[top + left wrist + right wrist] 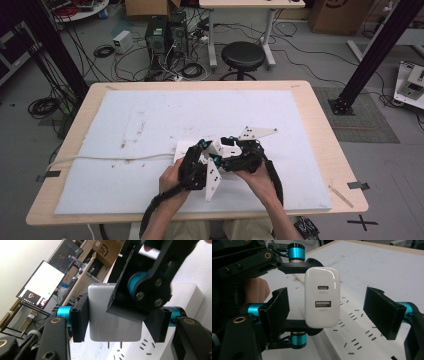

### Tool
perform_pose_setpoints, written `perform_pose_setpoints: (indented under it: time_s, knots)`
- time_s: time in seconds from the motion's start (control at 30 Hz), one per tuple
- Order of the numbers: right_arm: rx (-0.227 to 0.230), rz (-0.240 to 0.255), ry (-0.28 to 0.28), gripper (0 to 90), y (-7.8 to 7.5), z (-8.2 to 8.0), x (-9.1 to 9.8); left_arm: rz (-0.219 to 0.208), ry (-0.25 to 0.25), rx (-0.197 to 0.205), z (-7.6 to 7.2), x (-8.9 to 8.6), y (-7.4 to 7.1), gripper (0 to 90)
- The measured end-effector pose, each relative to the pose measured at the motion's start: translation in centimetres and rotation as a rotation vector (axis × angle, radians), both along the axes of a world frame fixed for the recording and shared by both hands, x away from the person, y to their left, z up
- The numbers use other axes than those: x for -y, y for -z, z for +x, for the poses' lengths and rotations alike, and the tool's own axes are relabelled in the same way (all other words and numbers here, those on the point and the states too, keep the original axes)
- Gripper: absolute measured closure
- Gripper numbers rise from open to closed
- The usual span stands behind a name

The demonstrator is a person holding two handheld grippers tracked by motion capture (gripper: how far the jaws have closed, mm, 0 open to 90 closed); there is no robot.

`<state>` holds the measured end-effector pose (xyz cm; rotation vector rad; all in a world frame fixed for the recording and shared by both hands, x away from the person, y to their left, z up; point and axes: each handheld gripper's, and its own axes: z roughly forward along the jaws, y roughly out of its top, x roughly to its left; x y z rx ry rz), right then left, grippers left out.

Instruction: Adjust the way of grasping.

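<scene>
A white USB charger (110,322) is clamped between the pads of my left gripper (120,323), its two prongs pointing down at a white power strip (192,297). In the right gripper view the charger (322,297) shows its USB-C and USB-A ports. My right gripper (329,311) stands open around it, one jaw on each side with a gap to the charger. In the high view both grippers meet at the table's middle, left gripper (201,150) and right gripper (227,150), over the power strip (181,149).
The strip's white cable (100,158) runs left off the table. A white foam mat (150,115) covers the wooden table (320,130). A black stool (243,56) stands beyond the far edge.
</scene>
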<state>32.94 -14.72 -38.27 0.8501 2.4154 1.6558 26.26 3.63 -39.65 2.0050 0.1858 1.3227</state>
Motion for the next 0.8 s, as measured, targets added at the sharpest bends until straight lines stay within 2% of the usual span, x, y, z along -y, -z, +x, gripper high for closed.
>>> perform_pose_setpoints:
  time_s: [0.1, 0.13, 0.27, 0.3, 0.5, 0.63, 0.67, 0.8]
  knots:
    - [-0.003, -0.003, 0.004, 22.6, 0.06, 0.05, -0.11, -0.005, 0.007, 0.002, -0.08, 0.21, -0.02, 42.5]
    - [0.0, -0.003, -0.005, 26.9, 0.07, 0.11, -0.12, 0.0, 0.01, 0.004, -0.09, 0.25, -0.06, 42.5]
    - [0.0, -0.004, -0.002, 28.8, 0.07, 0.1, -0.17, -0.001, 0.01, 0.005, -0.17, 0.44, -0.05, 42.5]
    - [0.002, -0.003, -0.013, 32.3, 0.1, 0.12, -0.22, -0.002, 0.013, 0.008, -0.18, 0.53, -0.07, 42.5]
    - [-0.002, -0.012, -0.014, 35.0, 0.17, 0.13, -0.33, -0.002, 0.014, 0.009, -0.23, 0.67, -0.1, 42.5]
    - [-0.003, -0.01, -0.014, 38.5, 0.24, 0.12, -0.36, 0.0, 0.018, 0.006, -0.32, 0.76, -0.11, 42.5]
    - [-0.002, -0.012, -0.019, 42.2, 0.26, 0.12, -0.4, -0.006, 0.02, 0.006, -0.36, 0.86, -0.03, 42.5]
    - [-0.002, -0.015, -0.021, 44.2, 0.28, 0.09, -0.46, -0.002, 0.018, 0.009, -0.39, 0.85, -0.09, 42.5]
